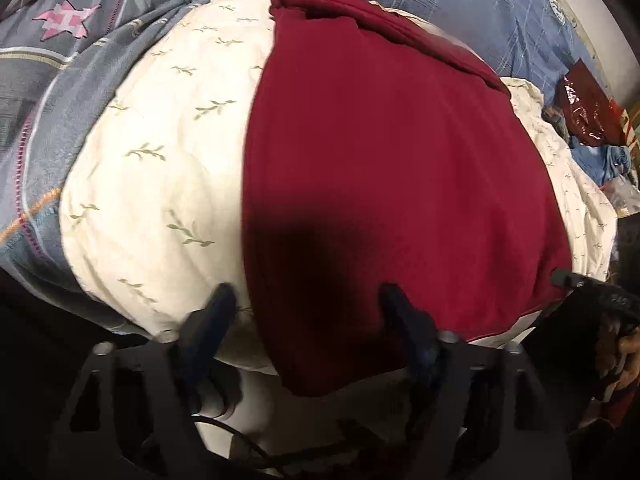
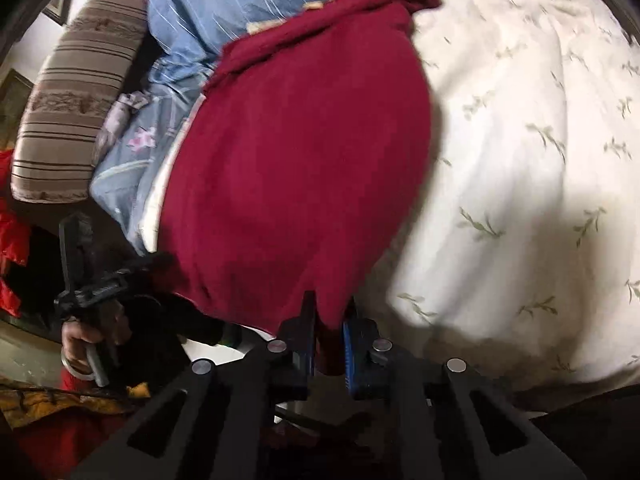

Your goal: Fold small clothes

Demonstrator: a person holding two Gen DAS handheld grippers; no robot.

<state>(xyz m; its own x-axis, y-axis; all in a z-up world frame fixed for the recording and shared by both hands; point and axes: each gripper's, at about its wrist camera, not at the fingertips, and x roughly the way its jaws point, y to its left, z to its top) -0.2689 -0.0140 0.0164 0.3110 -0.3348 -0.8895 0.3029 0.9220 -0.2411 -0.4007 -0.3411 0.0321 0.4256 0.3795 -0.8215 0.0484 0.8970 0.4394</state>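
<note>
Dark red garment (image 2: 296, 168) lies spread on the cream leaf-print cover (image 2: 520, 160), w/ its near hem clamped betw. the fingers of the right gripper (image 2: 329, 312), jaws closed on the cloth. Left gripper (image 1: 308, 296) hovers over the same garment's near edge, fingers wide apart, one over red cloth, one over cream; can't tell if they touch. Shadow blots the cloth betw. them. Farther back the garment's top edge is bunched. Blue plaid bedding (image 1: 440, 0) beyond, cut off by the frame; both views blurred.

Dark red garment (image 1: 400, 168) spread flat, upper edge folded over; on cream leaf-print quilt (image 1: 160, 160)
</note>
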